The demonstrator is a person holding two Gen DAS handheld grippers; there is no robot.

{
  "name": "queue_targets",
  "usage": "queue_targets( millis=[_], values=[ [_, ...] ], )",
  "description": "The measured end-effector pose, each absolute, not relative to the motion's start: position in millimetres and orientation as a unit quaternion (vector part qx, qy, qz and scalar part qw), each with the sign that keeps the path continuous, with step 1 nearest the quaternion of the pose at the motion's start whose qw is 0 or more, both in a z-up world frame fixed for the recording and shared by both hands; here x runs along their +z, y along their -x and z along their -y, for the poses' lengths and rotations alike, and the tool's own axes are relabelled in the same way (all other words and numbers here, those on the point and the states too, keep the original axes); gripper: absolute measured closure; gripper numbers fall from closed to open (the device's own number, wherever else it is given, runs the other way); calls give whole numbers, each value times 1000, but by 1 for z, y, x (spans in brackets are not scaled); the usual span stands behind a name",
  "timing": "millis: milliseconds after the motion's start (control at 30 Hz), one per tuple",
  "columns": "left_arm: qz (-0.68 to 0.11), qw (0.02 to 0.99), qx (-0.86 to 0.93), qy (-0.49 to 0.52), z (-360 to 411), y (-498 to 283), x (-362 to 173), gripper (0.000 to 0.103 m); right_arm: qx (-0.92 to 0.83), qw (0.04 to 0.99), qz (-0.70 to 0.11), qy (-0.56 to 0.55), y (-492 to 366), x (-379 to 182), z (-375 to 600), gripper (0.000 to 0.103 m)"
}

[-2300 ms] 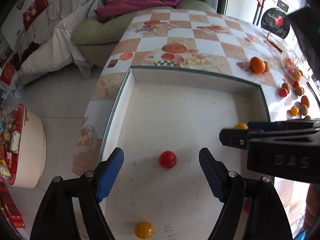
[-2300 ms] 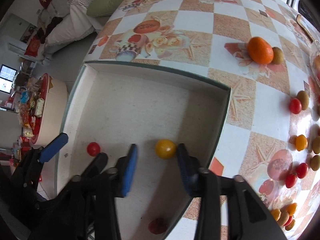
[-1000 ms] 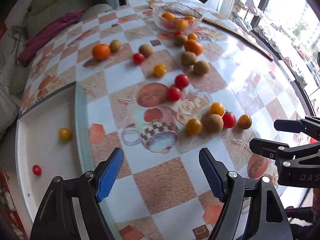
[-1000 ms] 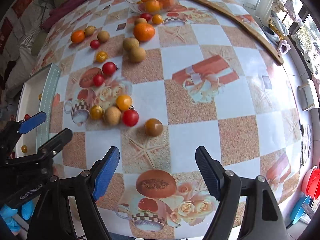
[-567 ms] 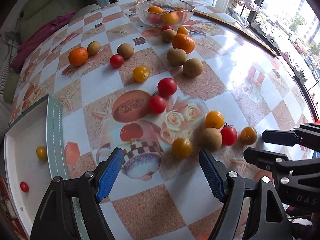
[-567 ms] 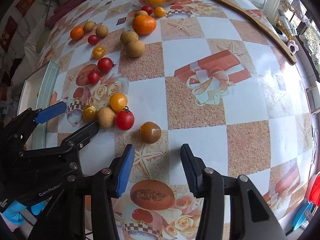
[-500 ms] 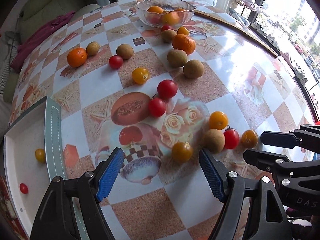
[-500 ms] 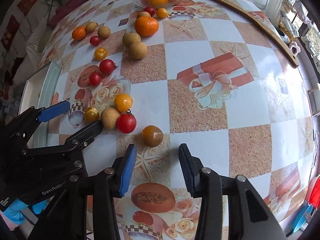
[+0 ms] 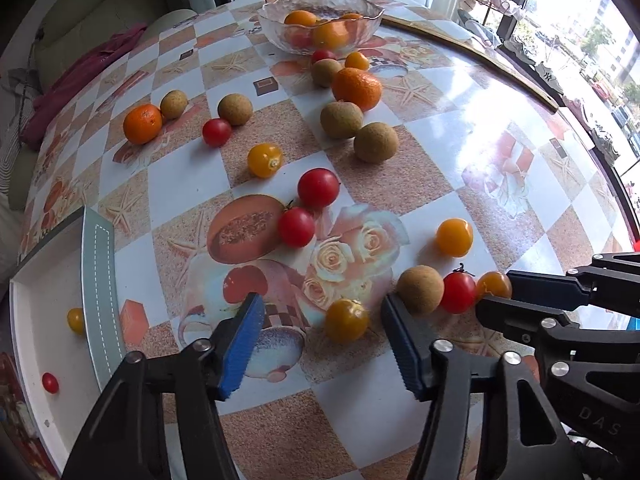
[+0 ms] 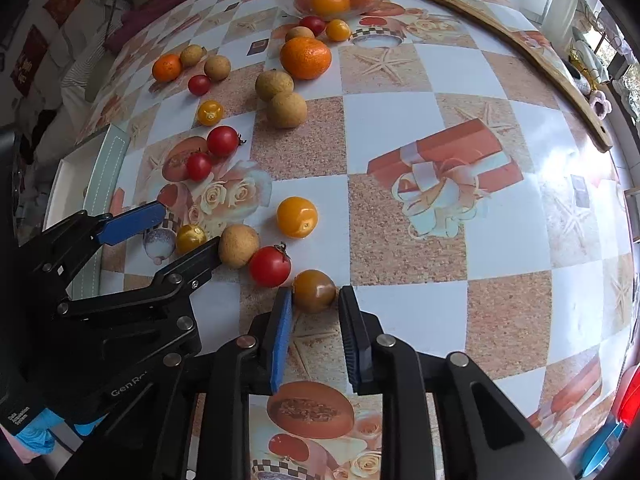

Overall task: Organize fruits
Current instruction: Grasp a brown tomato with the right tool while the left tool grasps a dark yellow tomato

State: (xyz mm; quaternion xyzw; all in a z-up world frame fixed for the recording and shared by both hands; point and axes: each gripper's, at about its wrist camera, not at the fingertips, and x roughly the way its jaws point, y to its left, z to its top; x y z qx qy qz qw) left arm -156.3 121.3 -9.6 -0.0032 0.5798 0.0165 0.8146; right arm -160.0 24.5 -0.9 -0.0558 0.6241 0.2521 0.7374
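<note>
Loose fruit lies across the patterned table. My left gripper is open, its jaws on either side of a yellow cherry tomato, also seen in the right wrist view. My right gripper is open but narrowed, its fingertips flanking a dark orange tomato, not clearly pressing it; that tomato also shows in the left wrist view. Beside it lie a red tomato, a brown longan and an orange-yellow tomato. A white tray at the left holds a yellow tomato and a small red one.
A glass bowl with oranges stands at the far side. Tangerines, more longans and red tomatoes are scattered mid-table. A wooden stick lies along the right edge. A sofa lies beyond the table at left.
Both grippers left the tray, swung over the table and came down to the near fruit cluster. The left now straddles the yellow tomato; the right has narrowed around the dark orange tomato.
</note>
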Motion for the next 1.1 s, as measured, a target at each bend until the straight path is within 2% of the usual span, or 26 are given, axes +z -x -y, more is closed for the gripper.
queue_targets(
  millis=[33,67,100,167,433,1100],
  values=[
    [-580,815,14,8,-121,156,-9,51,252,737,-625,54,159,-1,-25,80],
    [-579,815,14,9,-120,156,-8,59,252,736,-626,53,159,-1,-26,80],
    [-578,816,12,11,-120,156,-7,71,252,736,-627,52,159,-2,-26,81],
    [-578,816,2,26,-122,156,-5,80,250,735,-628,48,158,-2,-26,81],
    [-568,818,9,87,-141,168,8,81,245,737,-629,32,161,4,-20,81],
    [-524,838,73,130,-203,222,55,81,271,744,-609,48,175,36,-51,81]
  ],
)
